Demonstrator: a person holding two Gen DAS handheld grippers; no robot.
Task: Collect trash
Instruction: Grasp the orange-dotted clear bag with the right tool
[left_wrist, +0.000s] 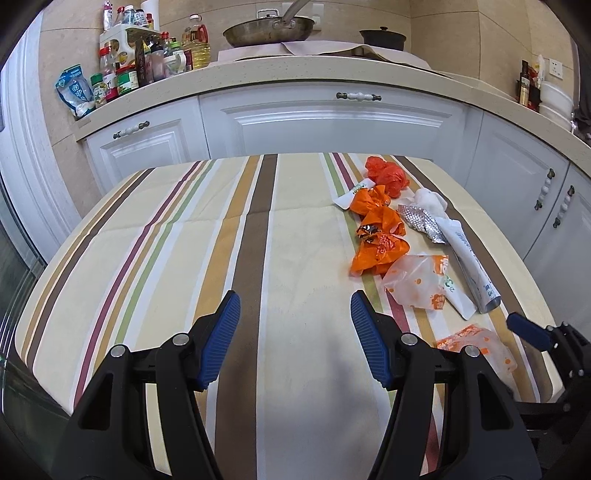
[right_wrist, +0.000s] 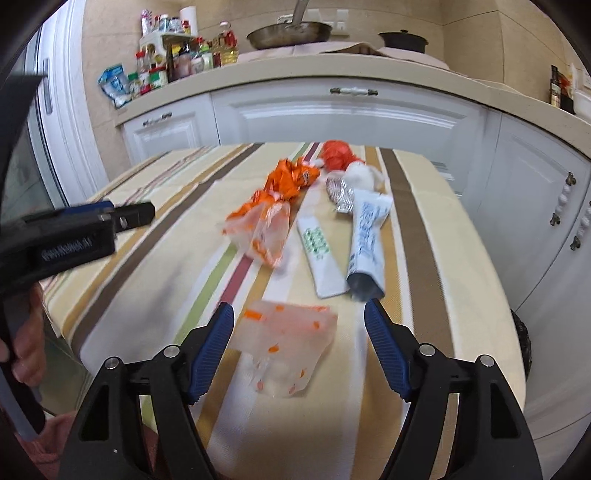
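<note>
Trash (left_wrist: 384, 236) lies scattered along the right side of a striped tablecloth (left_wrist: 177, 221); behind it stand white cabinets (left_wrist: 332, 122) and a crowded counter (left_wrist: 295, 74). Left gripper (left_wrist: 295, 310) hangs spread over bare cloth. Right gripper (right_wrist: 299, 321) is spread around a clear wrapper (right_wrist: 288, 347) without pinching it.

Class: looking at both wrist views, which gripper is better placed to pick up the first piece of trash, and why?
Right. The right gripper, open, already has the clear orange-spotted wrapper between its fingers, while the left gripper points at bare striped tablecloth.
</note>
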